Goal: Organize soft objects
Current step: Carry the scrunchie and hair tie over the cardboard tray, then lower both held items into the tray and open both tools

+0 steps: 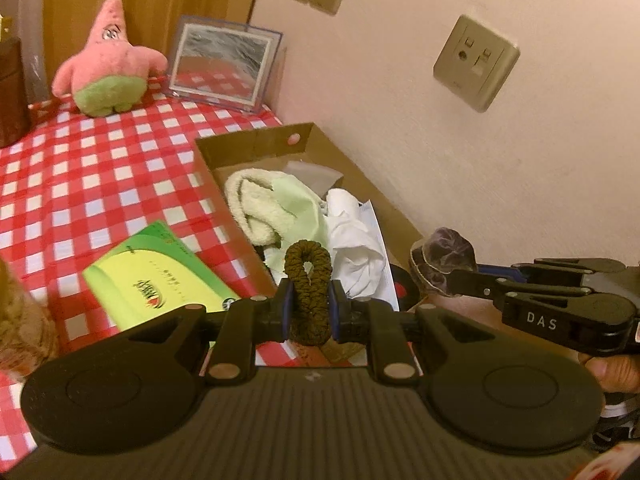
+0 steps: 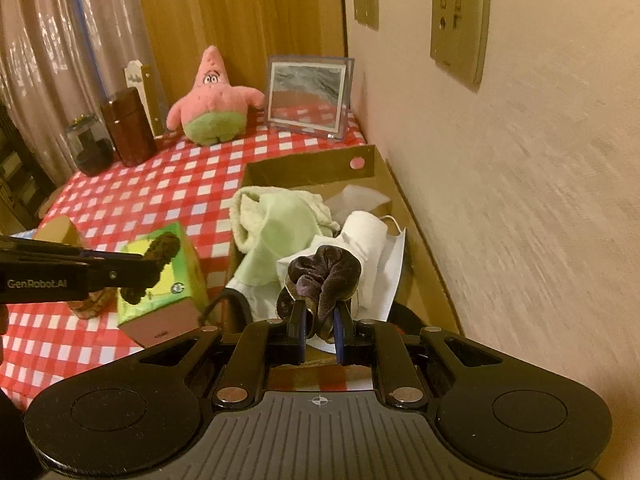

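Right hand-held gripper (image 2: 320, 330) pinching purple scrunchie (image 2: 324, 276), above cardboard box (image 2: 304, 170) of cloths (image 2: 280, 224)

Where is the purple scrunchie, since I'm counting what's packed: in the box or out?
Out. The right tongs grip the purple scrunchie above the cardboard box, not yet released.
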